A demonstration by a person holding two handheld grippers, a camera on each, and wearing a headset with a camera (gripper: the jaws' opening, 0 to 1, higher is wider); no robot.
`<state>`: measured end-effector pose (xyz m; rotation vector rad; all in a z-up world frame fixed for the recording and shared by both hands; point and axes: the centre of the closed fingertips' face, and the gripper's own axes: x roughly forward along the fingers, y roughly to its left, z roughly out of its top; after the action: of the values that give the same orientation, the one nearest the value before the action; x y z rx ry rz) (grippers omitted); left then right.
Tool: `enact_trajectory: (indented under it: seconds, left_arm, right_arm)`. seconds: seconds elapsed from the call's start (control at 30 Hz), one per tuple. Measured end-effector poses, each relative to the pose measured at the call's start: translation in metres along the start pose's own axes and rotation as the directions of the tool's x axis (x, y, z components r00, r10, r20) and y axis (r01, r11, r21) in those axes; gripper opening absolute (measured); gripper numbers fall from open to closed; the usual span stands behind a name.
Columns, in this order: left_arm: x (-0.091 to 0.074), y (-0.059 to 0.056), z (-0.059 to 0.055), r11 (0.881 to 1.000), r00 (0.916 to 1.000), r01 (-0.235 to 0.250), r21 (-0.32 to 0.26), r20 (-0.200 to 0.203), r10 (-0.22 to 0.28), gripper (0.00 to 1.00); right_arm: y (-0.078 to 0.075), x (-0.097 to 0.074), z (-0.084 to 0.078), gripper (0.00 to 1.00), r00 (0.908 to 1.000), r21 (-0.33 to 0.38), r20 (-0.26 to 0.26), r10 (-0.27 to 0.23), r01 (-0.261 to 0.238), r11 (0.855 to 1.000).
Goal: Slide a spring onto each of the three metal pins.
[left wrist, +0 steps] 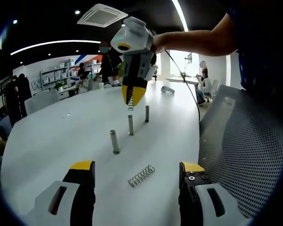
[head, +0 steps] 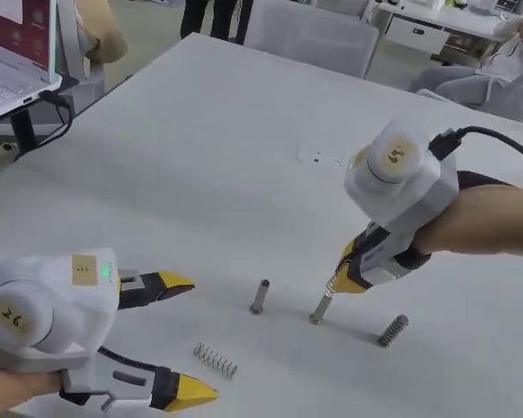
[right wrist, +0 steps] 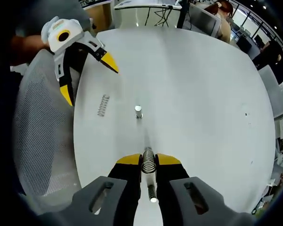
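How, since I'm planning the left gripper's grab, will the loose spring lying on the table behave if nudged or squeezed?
The loose spring lies on its side on the smooth table, so a nudge would probably roll it. Its thin, open coils suggest it is light and would likely flex or compress if the left gripper pinches hard.

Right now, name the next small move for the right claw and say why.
Probably ease the right claw straight down: it is shut on a spring held in line just above the middle pin, whose shaft is bare, so lowering should thread the spring onto it.
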<state>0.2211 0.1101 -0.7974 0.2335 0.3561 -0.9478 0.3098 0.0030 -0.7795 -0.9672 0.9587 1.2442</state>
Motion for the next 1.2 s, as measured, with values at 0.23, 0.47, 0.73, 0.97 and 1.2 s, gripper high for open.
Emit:
enact_trajectory:
  seconds: [0.23,0.47,0.73,0.97,1.2]
  left_arm:
    - [0.0,0.001,0.002,1.0,1.0,-0.001,0.001,0.004,0.001,0.69]
    - [0.001,0.0,0.002,1.0,1.0,0.003,0.003,0.001,-0.003,0.68]
    - [0.0,-0.001,0.002,1.0,1.0,0.004,0.001,-0.001,-0.004,0.66]
    - [-0.001,0.0,0.003,1.0,1.0,0.002,0.002,-0.001,-0.002,0.66]
    - [-0.002,0.0,0.003,1.0,1.0,0.002,0.001,-0.002,-0.002,0.65]
  right_arm:
    - [0.0,0.006,-0.004,0.09,0.9999,0.011,-0.006,0.009,-0.009,1.0]
    - [-0.002,0.009,-0.006,0.09,0.9999,0.013,-0.011,0.009,-0.009,1.0]
    - [-0.001,0.013,-0.005,0.09,0.9998,0.014,-0.009,0.017,-0.016,1.0]
    - [-0.002,0.024,-0.01,0.09,0.9995,0.022,-0.018,0.025,-0.025,0.999]
    - [-0.001,0.037,-0.011,0.09,0.999,0.019,-0.032,0.033,-0.032,0.999]
